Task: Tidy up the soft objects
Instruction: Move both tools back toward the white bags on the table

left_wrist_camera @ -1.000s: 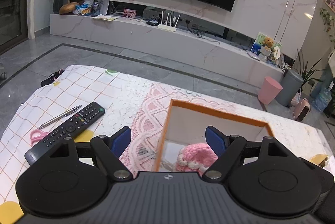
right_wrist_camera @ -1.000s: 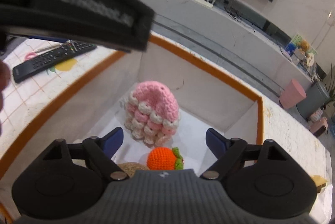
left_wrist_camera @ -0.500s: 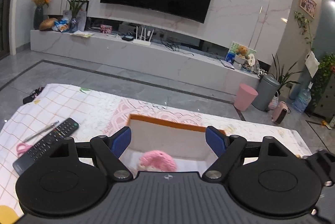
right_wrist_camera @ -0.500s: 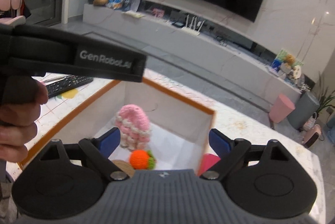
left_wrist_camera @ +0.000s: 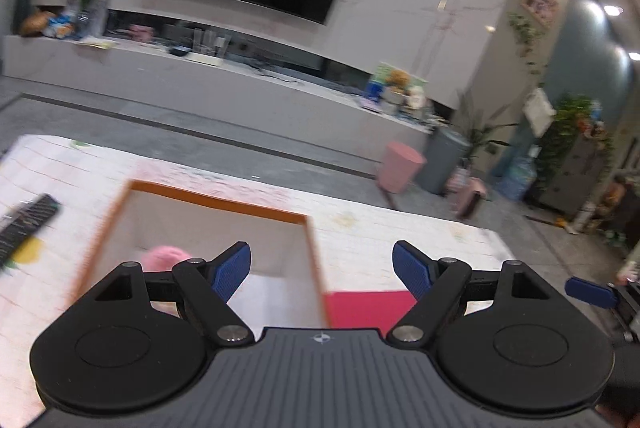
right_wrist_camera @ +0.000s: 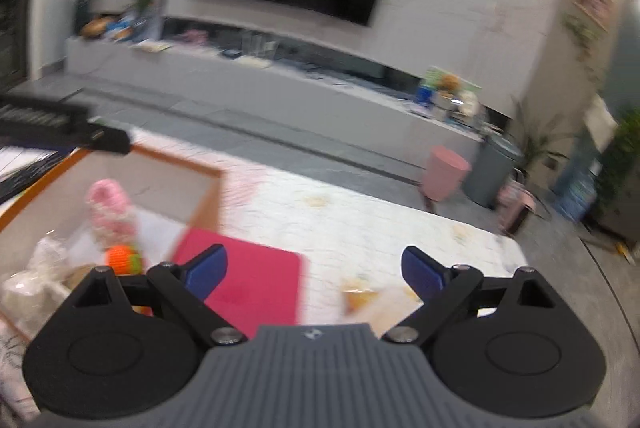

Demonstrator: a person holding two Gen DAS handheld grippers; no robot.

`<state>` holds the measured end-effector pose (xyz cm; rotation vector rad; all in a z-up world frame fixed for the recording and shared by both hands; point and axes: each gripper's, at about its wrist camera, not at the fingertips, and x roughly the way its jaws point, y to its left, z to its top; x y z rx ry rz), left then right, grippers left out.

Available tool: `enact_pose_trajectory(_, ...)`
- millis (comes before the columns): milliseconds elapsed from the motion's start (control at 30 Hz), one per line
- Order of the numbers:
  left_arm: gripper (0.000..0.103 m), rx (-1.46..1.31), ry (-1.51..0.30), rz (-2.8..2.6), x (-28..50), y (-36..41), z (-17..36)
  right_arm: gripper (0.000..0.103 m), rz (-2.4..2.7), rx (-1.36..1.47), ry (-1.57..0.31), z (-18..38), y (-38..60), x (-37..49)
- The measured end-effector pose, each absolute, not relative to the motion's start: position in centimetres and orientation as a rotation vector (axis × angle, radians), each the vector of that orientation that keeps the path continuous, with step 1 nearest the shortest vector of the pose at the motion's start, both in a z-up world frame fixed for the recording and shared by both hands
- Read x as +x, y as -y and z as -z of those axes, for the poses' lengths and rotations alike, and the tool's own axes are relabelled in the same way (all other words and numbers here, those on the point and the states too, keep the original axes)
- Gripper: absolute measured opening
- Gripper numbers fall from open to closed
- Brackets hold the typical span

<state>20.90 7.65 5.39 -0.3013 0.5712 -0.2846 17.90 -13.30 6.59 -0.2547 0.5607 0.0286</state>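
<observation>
**Kid:** Two soft toys are in the box (right_wrist_camera: pixel 208 196) already, right?

**Me:** Yes, I can see two for sure. The pink crochet toy (right_wrist_camera: pixel 108 204) stands inside it, and the little orange crochet fruit (right_wrist_camera: pixel 122 260) sits just in front of it. Something pale and crinkly lies near them in the box corner, but it is too blurry for me to name.

**Kid:** What are your grabbers doing?

**Me:** My right gripper (right_wrist_camera: pixel 316 268) has just been opening its jaws, and nothing is between them. My left gripper (left_wrist_camera: pixel 322 268) has its jaws wide apart too, with nothing in them. So both hands are free.

**Kid:** What is left to do?

**Me:** I think the red flat thing (right_wrist_camera: pixel 248 284) is next. It lies on the tablecloth (right_wrist_camera: pixel 360 220), touching the outside of the box, right under my right gripper. It looks like a folded cloth or a pad, but I cannot tell which. Some pale, blurry stuff (right_wrist_camera: pixel 372 298) also lies near my right finger.

**Kid:** And the remote control (left_wrist_camera: pixel 24 228)?

**Me:** That is hard, not soft, so I guess it stays where it is
</observation>
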Motion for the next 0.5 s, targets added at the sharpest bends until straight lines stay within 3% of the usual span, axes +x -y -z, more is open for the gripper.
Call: enact_pose_trajectory(500,0.095,-0.065,-0.591,0.374,16.2,2.7,-3.3,0.092,0.203,-0.019,-0.531,-5.7,25.7,15.7)
